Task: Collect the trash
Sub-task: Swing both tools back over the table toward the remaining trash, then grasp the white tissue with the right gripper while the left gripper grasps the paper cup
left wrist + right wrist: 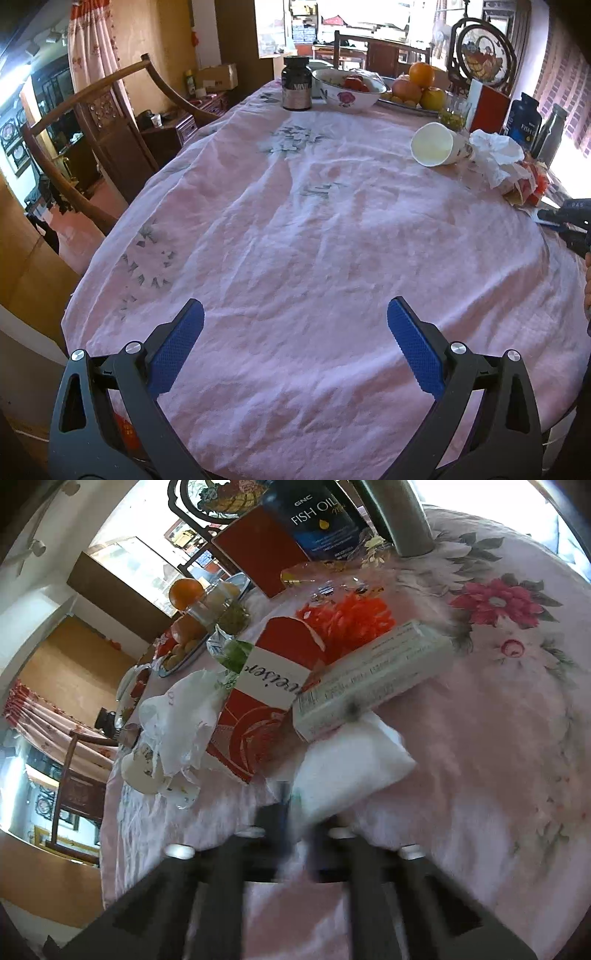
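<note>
A trash pile lies at the table's right side. In the right wrist view it holds a white folded packet (351, 764), a pale carton box (373, 681) on top of it, a red wrapper (266, 698), crumpled white tissue (181, 720) and a tipped paper cup (144, 771). My right gripper (299, 823) is blurred and looks shut on the near corner of the white packet. In the left wrist view the cup (436, 144), tissue (495, 151) and red wrapper (524, 184) lie far right. My left gripper (295, 325) is open and empty above the pink tablecloth (295, 221).
At the table's far end stand a dark jar (296, 83), a flowered bowl (349, 90), a fruit plate with an orange (421, 74), a red box (487, 107), a fish-oil bottle (317, 517) and a grey bottle (399, 513). A wooden chair (92, 122) stands left.
</note>
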`<act>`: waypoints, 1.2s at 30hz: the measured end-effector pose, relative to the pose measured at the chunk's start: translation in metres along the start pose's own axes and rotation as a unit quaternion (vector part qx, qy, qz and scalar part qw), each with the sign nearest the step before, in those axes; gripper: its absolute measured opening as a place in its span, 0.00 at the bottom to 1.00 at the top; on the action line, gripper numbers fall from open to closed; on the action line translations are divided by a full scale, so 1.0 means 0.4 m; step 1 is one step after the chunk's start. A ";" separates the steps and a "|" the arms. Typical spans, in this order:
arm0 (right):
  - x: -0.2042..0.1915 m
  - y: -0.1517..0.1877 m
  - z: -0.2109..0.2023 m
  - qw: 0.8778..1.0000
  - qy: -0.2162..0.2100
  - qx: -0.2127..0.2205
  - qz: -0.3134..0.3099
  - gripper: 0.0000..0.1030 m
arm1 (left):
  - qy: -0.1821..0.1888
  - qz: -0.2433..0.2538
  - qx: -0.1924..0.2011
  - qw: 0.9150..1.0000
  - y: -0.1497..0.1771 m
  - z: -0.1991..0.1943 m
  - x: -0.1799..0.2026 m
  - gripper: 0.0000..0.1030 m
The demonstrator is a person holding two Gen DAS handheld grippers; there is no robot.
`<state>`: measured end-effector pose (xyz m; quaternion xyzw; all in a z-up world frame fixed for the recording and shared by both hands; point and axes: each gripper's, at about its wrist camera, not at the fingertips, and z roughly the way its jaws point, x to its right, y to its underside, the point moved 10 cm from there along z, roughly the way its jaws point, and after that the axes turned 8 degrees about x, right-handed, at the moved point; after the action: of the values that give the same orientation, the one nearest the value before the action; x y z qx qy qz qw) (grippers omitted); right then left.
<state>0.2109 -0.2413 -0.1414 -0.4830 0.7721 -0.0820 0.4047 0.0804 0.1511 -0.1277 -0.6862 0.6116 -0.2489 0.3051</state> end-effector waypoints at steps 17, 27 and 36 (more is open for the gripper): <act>-0.095 0.046 -0.267 0.985 -0.094 0.100 -0.103 0.03 | 0.046 0.070 0.029 0.996 -0.182 0.080 0.230 0.93; -0.088 0.005 -0.356 0.973 -0.114 0.151 -0.133 0.04 | 0.080 0.078 -0.001 0.994 -0.276 0.211 0.345 0.93; -0.098 0.006 -0.325 0.971 -0.127 0.144 -0.143 0.04 | 0.170 0.052 -0.014 0.984 -0.364 0.270 0.453 0.91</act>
<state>0.1258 -0.2427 -0.0353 -0.5314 0.6173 -0.1877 0.5489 0.2809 -0.0065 -0.1025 -0.6052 0.6929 -0.3375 0.1993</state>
